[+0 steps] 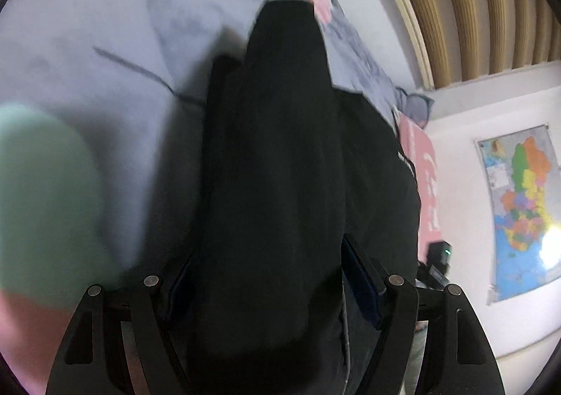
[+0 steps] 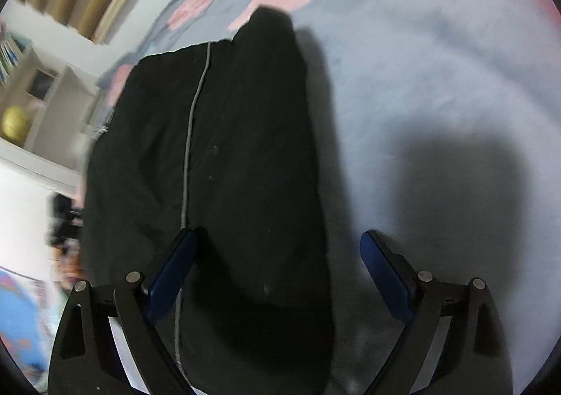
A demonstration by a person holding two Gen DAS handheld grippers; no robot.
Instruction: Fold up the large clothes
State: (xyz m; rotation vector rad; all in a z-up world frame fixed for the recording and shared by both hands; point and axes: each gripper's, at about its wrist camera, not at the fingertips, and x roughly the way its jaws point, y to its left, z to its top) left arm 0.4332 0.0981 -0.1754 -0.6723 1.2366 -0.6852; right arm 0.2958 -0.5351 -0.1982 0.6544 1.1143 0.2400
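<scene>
Setting: a bed covered with a pale lavender bedspread (image 2: 420, 79) printed with pink and teal shapes; both views are blurred.
Garment: a large black garment (image 2: 228, 167) lies on the bedspread, stretching away from both cameras; a pale zip line (image 2: 189, 135) runs along its length in the right wrist view.
Left tool: the left tool (image 1: 270, 275) has its blue-padded fingers (image 1: 361, 286) standing wide, with a thick fold of the black garment filling the gap between them; whether the pads press on the cloth cannot be told.
Right tool: the right tool (image 2: 277, 275) stands wide open; its left finger sits over the garment near the zip, its right finger over bare bedspread, and neither pad is seen to press on the cloth.
Background: a wall with vertical wooden slats (image 1: 473, 2), a coloured map (image 1: 522, 205) on a white wall, and a white shelf unit (image 2: 45, 107) holding a yellowish ball.
</scene>
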